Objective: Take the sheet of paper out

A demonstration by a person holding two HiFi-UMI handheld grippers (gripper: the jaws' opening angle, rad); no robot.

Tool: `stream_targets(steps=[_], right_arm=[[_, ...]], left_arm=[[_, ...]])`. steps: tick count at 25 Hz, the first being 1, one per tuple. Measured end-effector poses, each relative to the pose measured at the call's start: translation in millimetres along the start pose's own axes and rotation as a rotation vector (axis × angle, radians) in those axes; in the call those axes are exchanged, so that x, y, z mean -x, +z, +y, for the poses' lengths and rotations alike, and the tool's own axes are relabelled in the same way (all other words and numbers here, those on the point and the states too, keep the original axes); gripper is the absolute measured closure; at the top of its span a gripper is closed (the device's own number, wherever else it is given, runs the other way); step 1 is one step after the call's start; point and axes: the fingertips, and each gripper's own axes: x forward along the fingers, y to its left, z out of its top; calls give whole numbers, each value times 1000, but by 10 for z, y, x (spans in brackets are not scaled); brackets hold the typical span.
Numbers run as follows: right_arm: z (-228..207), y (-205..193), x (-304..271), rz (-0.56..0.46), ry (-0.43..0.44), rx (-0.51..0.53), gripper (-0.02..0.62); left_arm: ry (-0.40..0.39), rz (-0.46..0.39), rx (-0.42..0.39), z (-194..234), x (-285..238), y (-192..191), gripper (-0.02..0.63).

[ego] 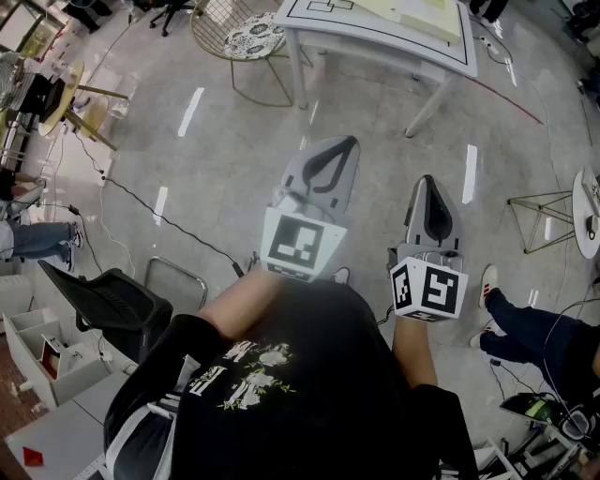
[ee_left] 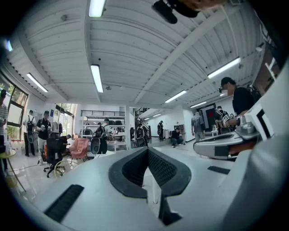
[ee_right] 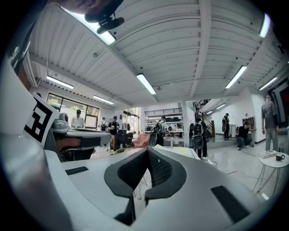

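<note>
At the far left of the head view we see a black office chair (ego: 111,302) on the grey floor, with a thin dark cable (ego: 159,217) trailing past it. Further up stands a wire stool with a patterned cushion (ego: 251,36).

Next comes our left gripper (ego: 348,142), held level over the floor with its marker cube (ego: 302,244) nearest us. In the left gripper view its two dark ribbed jaws meet at the tips, clenched on nothing.

Beyond it, at the top edge, stands a white table (ego: 375,39) with black lines along its top. A pale flat sheet (ego: 417,14) lies on that table, partly cut off by the frame. We take it for the paper, though we cannot be sure. It is well apart from both grippers.

Our right gripper (ego: 427,181) is just beside the left one, also level. In the right gripper view its jaws are pressed together and empty.

At the far right, another person's shoe (ego: 488,278) rests on the floor.
</note>
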Motion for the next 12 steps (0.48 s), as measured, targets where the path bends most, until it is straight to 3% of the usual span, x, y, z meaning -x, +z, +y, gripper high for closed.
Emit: stream_targets(steps=[12], right_arm=[[-75,-13,24,-25,-2,-32,597]], left_arm=[[17,-2,2,-57,-23,-20,606]])
